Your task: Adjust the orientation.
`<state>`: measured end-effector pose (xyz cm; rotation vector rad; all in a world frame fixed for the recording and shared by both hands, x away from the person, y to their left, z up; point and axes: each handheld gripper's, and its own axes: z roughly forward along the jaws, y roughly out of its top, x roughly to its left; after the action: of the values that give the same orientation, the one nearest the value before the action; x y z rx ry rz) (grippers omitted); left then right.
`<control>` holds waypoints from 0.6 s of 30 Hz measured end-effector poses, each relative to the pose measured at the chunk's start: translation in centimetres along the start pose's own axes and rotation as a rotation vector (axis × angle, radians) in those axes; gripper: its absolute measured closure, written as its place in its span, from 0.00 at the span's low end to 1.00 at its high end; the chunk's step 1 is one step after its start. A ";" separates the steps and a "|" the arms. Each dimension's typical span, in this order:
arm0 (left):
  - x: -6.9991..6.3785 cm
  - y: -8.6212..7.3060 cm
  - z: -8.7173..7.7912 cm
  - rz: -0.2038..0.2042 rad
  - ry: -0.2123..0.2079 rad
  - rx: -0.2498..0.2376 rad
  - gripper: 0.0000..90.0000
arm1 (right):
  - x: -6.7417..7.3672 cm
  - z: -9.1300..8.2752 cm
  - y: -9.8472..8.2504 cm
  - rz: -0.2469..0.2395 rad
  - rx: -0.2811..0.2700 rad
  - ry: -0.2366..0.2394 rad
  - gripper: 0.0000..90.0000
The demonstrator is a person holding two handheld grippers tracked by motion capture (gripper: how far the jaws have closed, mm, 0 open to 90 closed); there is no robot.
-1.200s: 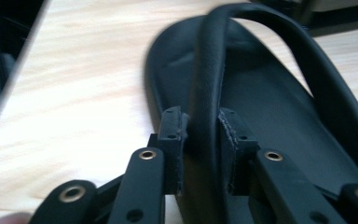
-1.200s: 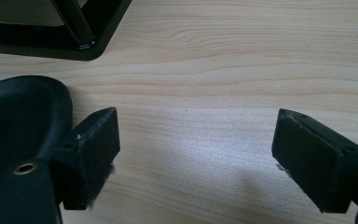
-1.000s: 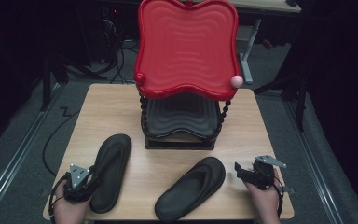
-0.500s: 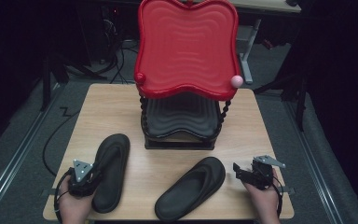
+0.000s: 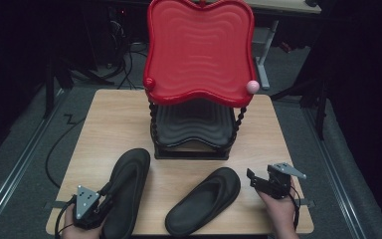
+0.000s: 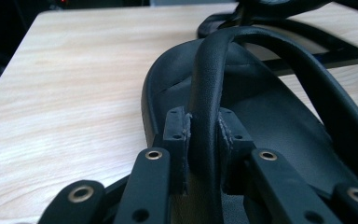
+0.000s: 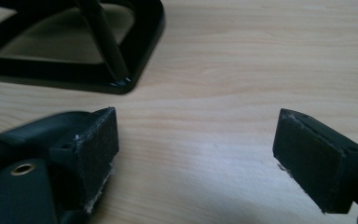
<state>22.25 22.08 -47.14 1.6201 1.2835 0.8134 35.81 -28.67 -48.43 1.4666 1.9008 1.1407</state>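
Your left gripper (image 6: 204, 140) just closed on the left sandal's strap (image 6: 205, 84) | right gripper (image 5: 258, 180) wide apart, right of the stand (image 5: 191, 149).

The left gripper (image 5: 102, 199), low at the table's near left, has just been closing its jaws and pinches a strap (image 6: 204, 93). The right gripper (image 5: 254, 180), near right, holds its jaws wide apart with nothing between.

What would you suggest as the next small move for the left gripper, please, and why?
Probably lift the left sandal toward the rack: the left gripper has just been closing and now pinches its strap, while the right gripper waits open.
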 end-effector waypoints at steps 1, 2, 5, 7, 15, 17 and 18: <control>-0.3 0.0 -0.1 0.001 -0.007 -0.007 0.85 | 0.2 0.0 0.1 -0.001 -0.007 0.009 0.16; -0.5 0.1 -0.2 0.001 -0.015 -0.015 0.85 | 0.4 0.1 0.2 -0.012 -0.019 0.020 0.16; -1.2 0.2 -0.4 0.011 -0.041 -0.026 0.85 | 0.7 0.1 0.3 -0.024 -0.030 0.021 0.17; -1.6 0.4 -0.6 0.021 -0.061 -0.037 0.85 | 0.8 0.0 0.2 -0.031 -0.033 0.016 0.18; -3.5 1.9 -1.0 0.056 -0.122 -0.108 0.85 | 0.7 -1.0 -0.1 -0.009 -0.063 0.013 0.17; -3.9 2.3 -0.7 0.054 -0.139 -0.126 0.85 | 0.8 -1.6 -0.4 -0.009 -0.067 0.005 0.17; -3.9 2.3 -0.7 0.054 -0.139 -0.126 0.85 | 0.8 -1.6 -0.4 -0.009 -0.067 0.005 0.17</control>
<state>21.52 18.30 -44.57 1.5871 1.0742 0.7848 34.11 -28.48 -47.86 1.4198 1.8524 1.1931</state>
